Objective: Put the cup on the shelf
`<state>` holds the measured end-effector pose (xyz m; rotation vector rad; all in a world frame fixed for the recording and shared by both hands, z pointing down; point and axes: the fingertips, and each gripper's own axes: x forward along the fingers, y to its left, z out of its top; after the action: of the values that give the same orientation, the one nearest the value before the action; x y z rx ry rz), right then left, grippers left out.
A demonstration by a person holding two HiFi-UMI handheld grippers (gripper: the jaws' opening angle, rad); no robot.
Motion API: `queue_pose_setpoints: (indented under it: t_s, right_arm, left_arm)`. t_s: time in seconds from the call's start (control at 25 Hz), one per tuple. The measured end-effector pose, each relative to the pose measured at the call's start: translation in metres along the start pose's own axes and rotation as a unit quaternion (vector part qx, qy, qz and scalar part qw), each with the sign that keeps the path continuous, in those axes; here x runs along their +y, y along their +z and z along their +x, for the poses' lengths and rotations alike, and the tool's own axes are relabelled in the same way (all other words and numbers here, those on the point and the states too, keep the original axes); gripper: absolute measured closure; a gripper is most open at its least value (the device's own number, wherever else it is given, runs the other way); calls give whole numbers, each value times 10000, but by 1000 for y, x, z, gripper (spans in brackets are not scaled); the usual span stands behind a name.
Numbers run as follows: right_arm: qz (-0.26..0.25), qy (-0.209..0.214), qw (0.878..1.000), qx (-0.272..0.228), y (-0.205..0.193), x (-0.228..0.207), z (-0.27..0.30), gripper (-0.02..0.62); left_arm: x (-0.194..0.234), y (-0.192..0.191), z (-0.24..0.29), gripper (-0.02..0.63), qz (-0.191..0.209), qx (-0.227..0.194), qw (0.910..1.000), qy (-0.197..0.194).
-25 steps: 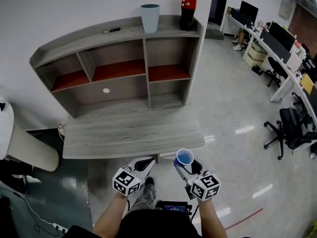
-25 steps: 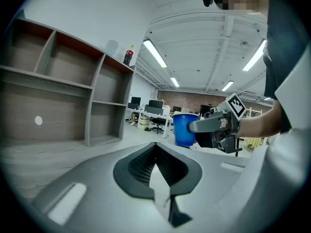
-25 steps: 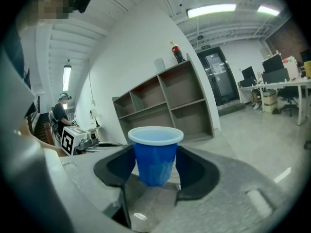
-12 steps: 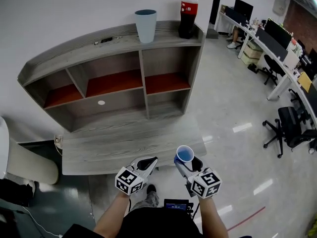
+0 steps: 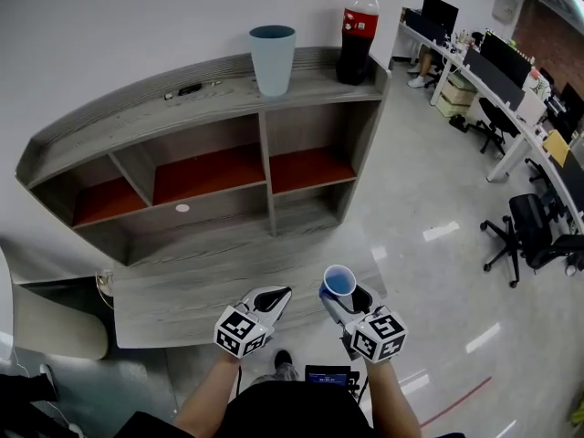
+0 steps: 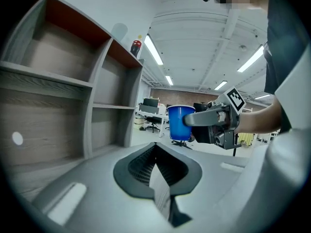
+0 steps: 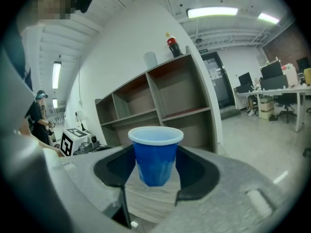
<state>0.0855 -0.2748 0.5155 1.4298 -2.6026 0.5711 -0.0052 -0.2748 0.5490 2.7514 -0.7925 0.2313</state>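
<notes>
A blue paper cup (image 5: 339, 284) stands upright between the jaws of my right gripper (image 5: 344, 301), which is shut on its lower half. In the right gripper view the cup (image 7: 155, 154) fills the middle, with the grey wooden shelf unit (image 7: 160, 96) behind it. My left gripper (image 5: 270, 300) hangs beside it, jaws together and holding nothing; its own view shows the shut gripper (image 6: 158, 176) and the cup (image 6: 181, 123) off to the right. Both grippers hover at the near edge of the desk board (image 5: 210, 281) below the shelf unit (image 5: 137, 112).
On top of the shelf unit stand a tall grey-blue cup (image 5: 273, 58) and a cola bottle (image 5: 359, 27). The red-lined compartments (image 5: 210, 172) hold nothing. Office desks and a black chair (image 5: 538, 235) line the right side. A white rounded object (image 5: 46, 322) sits at the lower left.
Both grippers have come forward together toward the shelf unit, which now looks larger and nearer. The blue cup stays in the right gripper.
</notes>
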Motion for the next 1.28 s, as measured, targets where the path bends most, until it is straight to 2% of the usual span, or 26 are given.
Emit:
queue_pose_setpoints:
  t_s: [0.44, 0.84, 1.28]
  right_arm:
    - [-74, -110, 9998, 135, 4, -8, 28, 337]
    - [-381, 220, 9989, 172, 21, -14, 38, 336]
    - [-396, 437, 9981, 188, 19, -23, 34, 337]
  left_arm:
    - [28, 6, 12, 604, -82, -79, 9999, -103]
    - [31, 23, 21, 604, -33, -211, 9996, 187]
    - [21, 28, 29, 604, 47, -191, 9992, 354]
